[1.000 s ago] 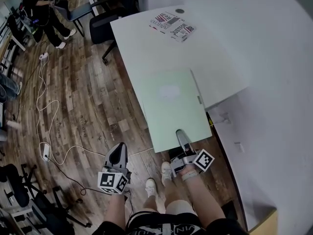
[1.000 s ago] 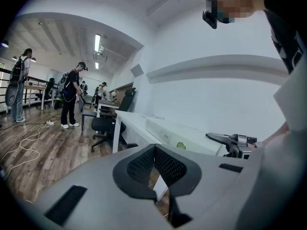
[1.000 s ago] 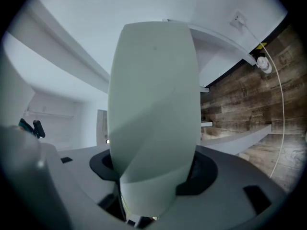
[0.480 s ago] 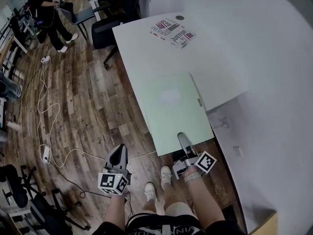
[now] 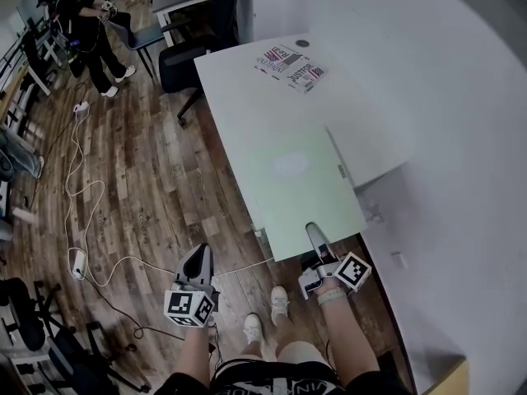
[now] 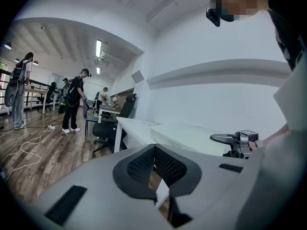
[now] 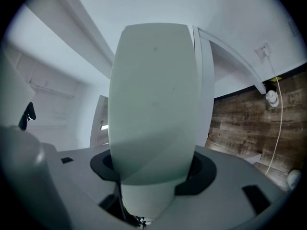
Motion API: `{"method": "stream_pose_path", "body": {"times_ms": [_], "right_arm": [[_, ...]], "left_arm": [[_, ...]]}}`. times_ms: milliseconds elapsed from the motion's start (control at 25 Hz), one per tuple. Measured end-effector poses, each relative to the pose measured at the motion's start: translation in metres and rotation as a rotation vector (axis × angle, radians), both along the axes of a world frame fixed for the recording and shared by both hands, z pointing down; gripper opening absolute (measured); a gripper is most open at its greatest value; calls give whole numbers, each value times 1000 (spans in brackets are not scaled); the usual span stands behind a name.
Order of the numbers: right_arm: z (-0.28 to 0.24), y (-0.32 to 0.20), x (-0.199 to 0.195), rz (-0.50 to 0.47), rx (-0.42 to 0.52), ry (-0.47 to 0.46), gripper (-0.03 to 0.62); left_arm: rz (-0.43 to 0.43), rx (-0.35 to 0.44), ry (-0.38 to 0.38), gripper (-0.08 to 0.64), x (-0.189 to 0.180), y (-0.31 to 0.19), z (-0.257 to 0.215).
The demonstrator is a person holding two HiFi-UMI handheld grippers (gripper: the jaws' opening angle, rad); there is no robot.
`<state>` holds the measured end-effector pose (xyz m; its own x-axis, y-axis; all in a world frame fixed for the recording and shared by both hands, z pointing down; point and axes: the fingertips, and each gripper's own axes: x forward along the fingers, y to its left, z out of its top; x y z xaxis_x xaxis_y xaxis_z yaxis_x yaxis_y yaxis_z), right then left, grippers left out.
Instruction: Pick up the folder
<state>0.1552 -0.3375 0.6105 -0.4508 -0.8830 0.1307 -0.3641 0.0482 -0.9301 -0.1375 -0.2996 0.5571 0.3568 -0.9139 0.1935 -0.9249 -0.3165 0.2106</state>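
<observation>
The pale green folder [image 5: 296, 183] lies with its far part over the white table [image 5: 247, 81] and its near part sticking out past the table's edge above the floor. My right gripper [image 5: 315, 237] is shut on the middle of the folder's near edge. In the right gripper view the folder [image 7: 153, 95] fills the space between the jaws and runs away from the camera. My left gripper [image 5: 198, 260] hangs over the wooden floor to the left, away from the folder. Its jaws [image 6: 154, 150] are shut with nothing in them.
A printed booklet [image 5: 290, 64] lies at the table's far end. Black office chairs [image 5: 183, 62] stand beyond the table's left corner. A white cable [image 5: 78, 179] snakes over the wooden floor. A person [image 5: 82, 19] stands at the far left. A white wall runs along the right.
My right gripper has shifted slightly right and rolled a little with the folder in it; the folder's near end has come up a bit. My left gripper has stayed put.
</observation>
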Motion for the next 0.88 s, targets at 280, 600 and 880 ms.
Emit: {"method": "stream_pose_path", "body": {"times_ms": [280,600,880], "right_arm": [[-4,15,6,53,-148,76,295],[-49,-1,-12,-23,75,87,295],[-68,2,-13,-32,126,128,295]], "left_arm": [[-14,7,5,15,-8,6,-6],[-17,49,6,15,-16,2,-26],[-14,79,8,15,-20,1,-40]]}}
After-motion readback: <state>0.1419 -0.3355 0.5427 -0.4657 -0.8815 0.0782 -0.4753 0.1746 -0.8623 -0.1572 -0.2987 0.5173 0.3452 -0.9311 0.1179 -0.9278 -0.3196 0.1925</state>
